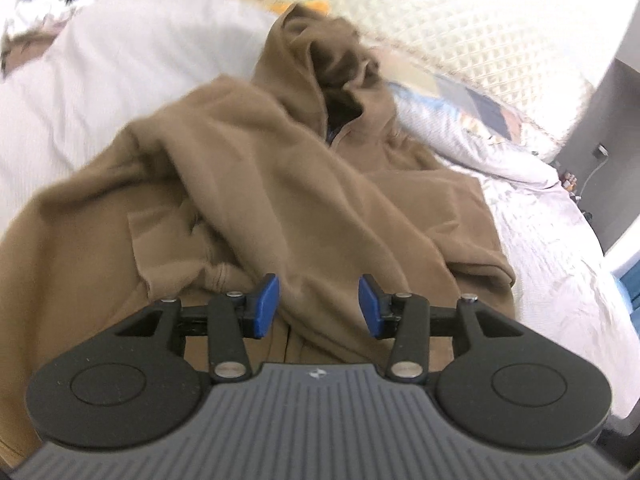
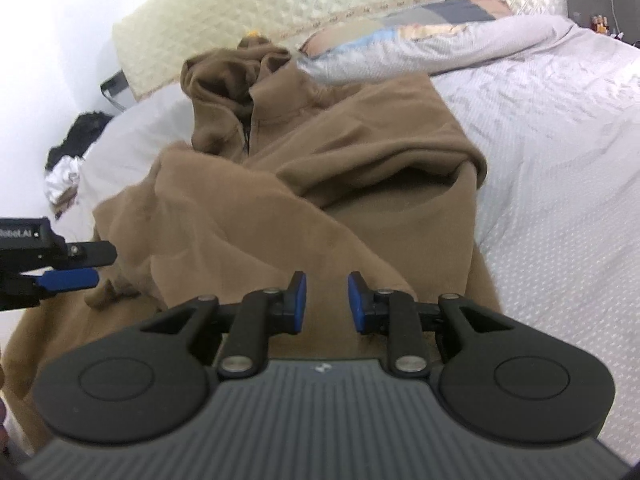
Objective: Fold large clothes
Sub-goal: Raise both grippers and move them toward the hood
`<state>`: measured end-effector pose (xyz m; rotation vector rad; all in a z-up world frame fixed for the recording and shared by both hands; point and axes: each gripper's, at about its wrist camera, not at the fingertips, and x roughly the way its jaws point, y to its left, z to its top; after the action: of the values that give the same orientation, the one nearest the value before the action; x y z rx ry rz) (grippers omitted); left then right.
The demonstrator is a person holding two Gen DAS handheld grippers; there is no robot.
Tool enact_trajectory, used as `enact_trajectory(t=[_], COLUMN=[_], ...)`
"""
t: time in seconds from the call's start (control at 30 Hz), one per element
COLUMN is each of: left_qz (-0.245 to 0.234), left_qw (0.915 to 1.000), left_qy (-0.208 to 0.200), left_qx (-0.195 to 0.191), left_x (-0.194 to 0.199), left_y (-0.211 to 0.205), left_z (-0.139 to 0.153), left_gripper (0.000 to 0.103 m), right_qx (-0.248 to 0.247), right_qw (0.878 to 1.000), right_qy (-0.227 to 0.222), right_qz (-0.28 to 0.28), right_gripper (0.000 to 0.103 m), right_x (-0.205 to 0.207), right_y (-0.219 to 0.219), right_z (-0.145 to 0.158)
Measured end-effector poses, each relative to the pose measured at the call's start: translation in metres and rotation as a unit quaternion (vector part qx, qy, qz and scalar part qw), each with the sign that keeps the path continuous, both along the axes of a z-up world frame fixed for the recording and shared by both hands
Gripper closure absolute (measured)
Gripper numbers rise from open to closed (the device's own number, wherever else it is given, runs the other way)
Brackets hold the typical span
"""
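Observation:
A large brown hoodie [image 1: 280,180] lies spread on the bed, hood [image 1: 332,52] toward the headboard, with both sleeves laid across its body. In the right wrist view the hoodie [image 2: 300,184] shows the same crossed sleeves and an open zip collar. My left gripper [image 1: 319,306] hovers over the lower part of the hoodie, its blue pads apart with nothing between them. It also shows at the left edge of the right wrist view, left gripper [image 2: 86,266], beside a sleeve cuff. My right gripper [image 2: 327,304] stands just above the cloth with a narrow gap between its pads, gripping nothing.
A white bedsheet [image 2: 560,160] stretches to the right of the hoodie. A patterned pillow [image 2: 432,44] and a quilted headboard [image 2: 240,8] lie behind it. A white duvet [image 1: 120,60] bulges on the left, with a dark and white heap of clothes [image 2: 76,140] beyond.

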<state>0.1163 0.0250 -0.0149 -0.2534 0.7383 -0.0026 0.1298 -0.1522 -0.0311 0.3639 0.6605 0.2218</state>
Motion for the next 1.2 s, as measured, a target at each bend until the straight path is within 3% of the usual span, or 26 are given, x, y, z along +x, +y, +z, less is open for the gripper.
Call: enact_trajectory(t=[0.37,0.5,0.93,1.2], left_qz=[-0.035,-0.048,-0.048,-0.041], left_qw=[0.9922,0.9872,0.9847,0.9874], left_qy=[-0.097,-0.119,-0.128,-0.113], left_qx=[0.071,0.095,0.108,0.103], left_x=[-0.013,-0.004,0.055,0.103], left_y=[-0.015,-0.017,-0.012,-0.005], left_z=[0.037,0.047,0.041,0.027], left_gripper=[0.053,0.047,0.046,0.045], right_qx=[0.013,0.014,0.004,0.005], right_qw=[0.996,0.992,0.988,0.989], right_qy=[-0.093,-0.12,-0.154,-0.147], right_qz=[-0.01,-0.018,-0.015,-0.015], right_gripper=[0.076,0.076,0.076,0.076], right_x=[-0.016,-0.014,0.031,0.068], right_y=[-0.008,-0.011,-0.007,-0.005], right_z=[0.038,0.052,0.061,0.052])
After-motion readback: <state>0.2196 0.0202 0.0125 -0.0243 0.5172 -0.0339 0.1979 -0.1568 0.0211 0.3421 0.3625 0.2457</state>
